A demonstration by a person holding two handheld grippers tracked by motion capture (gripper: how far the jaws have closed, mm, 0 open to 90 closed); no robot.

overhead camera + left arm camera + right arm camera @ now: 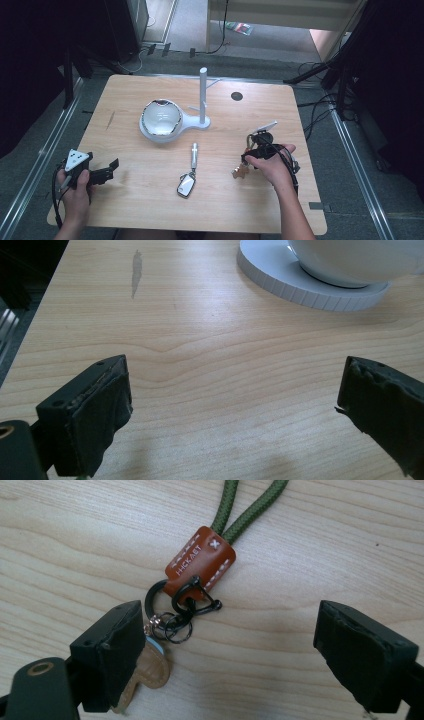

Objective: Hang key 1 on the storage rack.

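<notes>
2 grippers, both with jaws spread and empty. Right gripper (225,645) hovers over a keyring (192,602) on an olive cord with brown leather tab, likely lining up a grasp. Left gripper (235,405) idles above bare table (200,340), near the white bowl stand (310,290).
</notes>
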